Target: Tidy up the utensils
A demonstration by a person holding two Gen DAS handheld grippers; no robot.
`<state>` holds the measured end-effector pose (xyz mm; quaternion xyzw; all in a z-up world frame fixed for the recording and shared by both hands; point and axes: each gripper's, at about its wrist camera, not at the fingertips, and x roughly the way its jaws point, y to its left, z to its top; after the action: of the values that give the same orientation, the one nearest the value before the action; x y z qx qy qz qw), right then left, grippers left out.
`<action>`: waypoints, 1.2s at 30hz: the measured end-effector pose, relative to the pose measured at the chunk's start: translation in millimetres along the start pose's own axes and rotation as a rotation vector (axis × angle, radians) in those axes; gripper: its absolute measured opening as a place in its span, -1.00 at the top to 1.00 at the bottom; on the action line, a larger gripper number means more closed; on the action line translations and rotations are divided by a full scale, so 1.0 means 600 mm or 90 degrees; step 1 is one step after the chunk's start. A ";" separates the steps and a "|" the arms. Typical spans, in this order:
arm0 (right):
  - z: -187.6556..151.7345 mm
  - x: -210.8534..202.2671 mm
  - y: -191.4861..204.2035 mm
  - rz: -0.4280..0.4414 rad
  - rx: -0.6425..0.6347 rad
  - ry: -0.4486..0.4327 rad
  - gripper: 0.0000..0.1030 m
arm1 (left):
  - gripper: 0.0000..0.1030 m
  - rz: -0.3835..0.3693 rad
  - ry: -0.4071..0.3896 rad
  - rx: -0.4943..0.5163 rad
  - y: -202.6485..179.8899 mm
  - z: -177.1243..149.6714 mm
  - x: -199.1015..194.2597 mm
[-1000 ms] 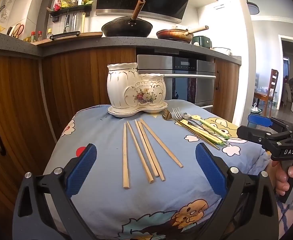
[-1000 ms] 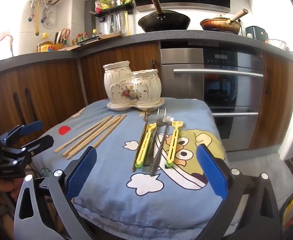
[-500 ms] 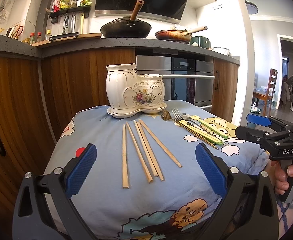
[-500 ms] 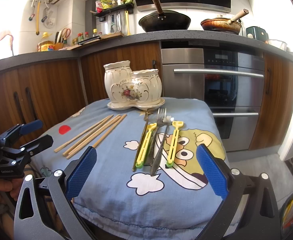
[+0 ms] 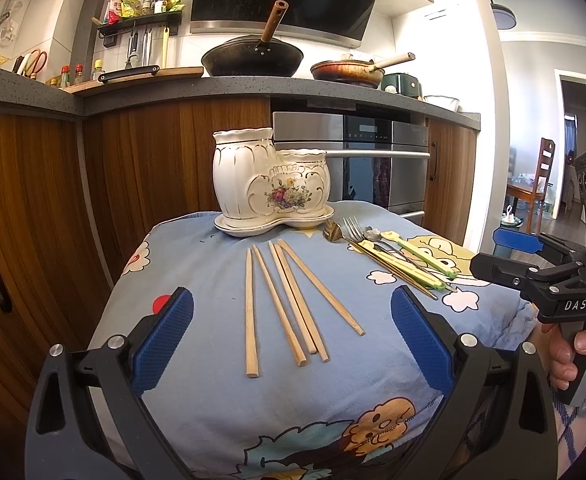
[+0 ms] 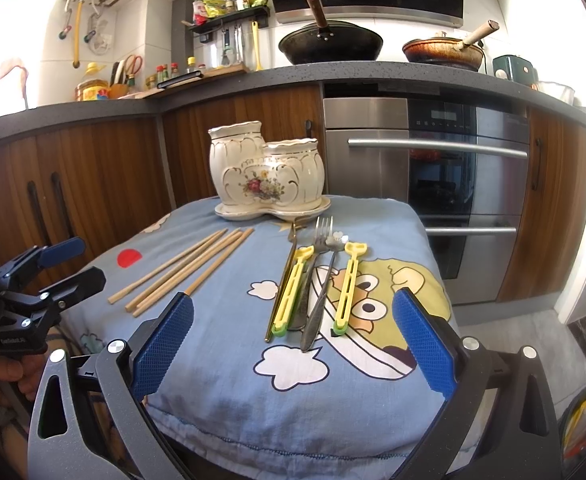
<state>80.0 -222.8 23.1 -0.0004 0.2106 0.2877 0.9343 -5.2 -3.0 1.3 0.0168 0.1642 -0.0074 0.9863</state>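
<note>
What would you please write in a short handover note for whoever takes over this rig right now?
Left gripper: open, empty, hovering before the chopsticks.
Right gripper: open, empty, facing the cutlery.
Five wooden chopsticks lie loose on the blue cloth. To their right: fork, spoons and two yellow-green handled pieces, side by side.
The ceramic holder stands on its saucer at the far edge; I see nothing sticking out of it.
Done: nothing sorted.
Left: move chopsticks and cutlery into the holder.
</note>
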 end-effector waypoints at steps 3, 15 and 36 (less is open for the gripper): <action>0.000 0.000 0.001 0.000 0.001 -0.001 -0.92 | -0.89 0.000 0.000 0.000 0.000 0.000 0.000; 0.002 -0.001 -0.002 0.000 -0.001 0.000 -0.92 | -0.90 -0.001 -0.001 0.001 0.000 -0.001 0.000; 0.001 -0.002 0.002 0.001 0.000 0.000 -0.92 | -0.90 0.000 0.000 0.002 -0.002 -0.002 -0.001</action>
<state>78.7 -222.5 24.2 -0.0007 0.2106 0.2883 0.9341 -6.0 -3.9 0.6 0.0185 0.1646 -0.0076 0.9862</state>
